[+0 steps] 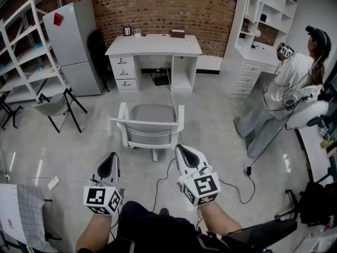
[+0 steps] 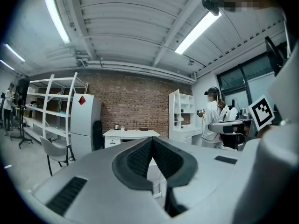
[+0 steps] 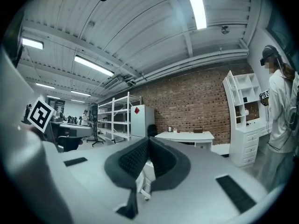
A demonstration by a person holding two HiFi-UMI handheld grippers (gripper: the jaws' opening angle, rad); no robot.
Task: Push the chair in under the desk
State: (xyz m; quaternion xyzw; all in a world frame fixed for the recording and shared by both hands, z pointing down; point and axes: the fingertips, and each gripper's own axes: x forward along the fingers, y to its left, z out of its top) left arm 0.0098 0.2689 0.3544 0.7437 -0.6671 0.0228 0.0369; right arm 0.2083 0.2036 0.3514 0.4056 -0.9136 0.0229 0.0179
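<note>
chair: grey seat on a white frame [image 1: 151, 124], standing out on the open floor at 12 o'clock from me, its back turned toward me and its front facing the desk.
desk: white, against the brick wall [image 1: 154, 45], further out at 12 o'clock; the kneehole sits right of the drawers and the chair is well apart from it.
left gripper: clenched with nothing in it [image 1: 111, 158], held level just short of the chair back, at about 7 o'clock of the chair.
right gripper: also clenched and empty [image 1: 182, 149], near the chair's back corner at 5 o'clock, not touching it that i can see.
handling: i judge the frame stiff and fairly light; on this smooth floor it should slide or roll easily, and may swing if pushed off-centre.
where to push: the top rail of the backrest [image 1: 149, 123], one closed tip near each end so it goes in straight.
watch for: the loose cables on the floor [image 1: 160, 179] at 6 o'clock of the chair, and a white cable [image 1: 171, 96] running toward the desk.
</note>
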